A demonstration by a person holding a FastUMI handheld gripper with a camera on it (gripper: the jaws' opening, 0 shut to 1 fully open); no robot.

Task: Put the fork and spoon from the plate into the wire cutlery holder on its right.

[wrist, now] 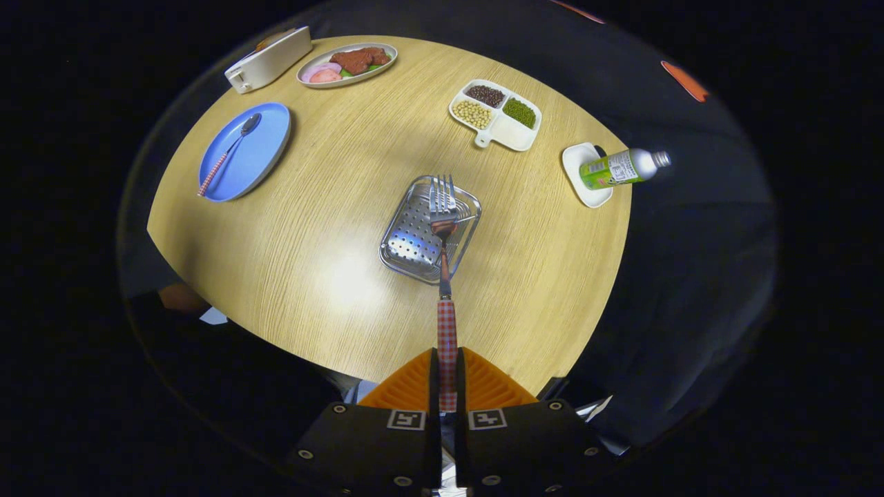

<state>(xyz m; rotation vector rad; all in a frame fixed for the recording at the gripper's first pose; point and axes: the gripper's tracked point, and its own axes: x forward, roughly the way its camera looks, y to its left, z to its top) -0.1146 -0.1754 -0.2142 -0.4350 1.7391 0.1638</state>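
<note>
Presently: gripper point(447, 376), jaws nearly closed, both fingers pinching the checked handle of 1 fork point(443, 238). Fork runs straight ahead from the jaws; its tines sit over the perforated metal cutlery holder point(407, 241) beyond them. Far left, well apart: 1 blue plate point(259, 155) bearing 1 spoon point(231, 148) with matching checked handle. Right of the holder: 1 green-labelled bottle point(618, 168) lying on a small white dish point(579, 176); its label is too small to read.
</note>
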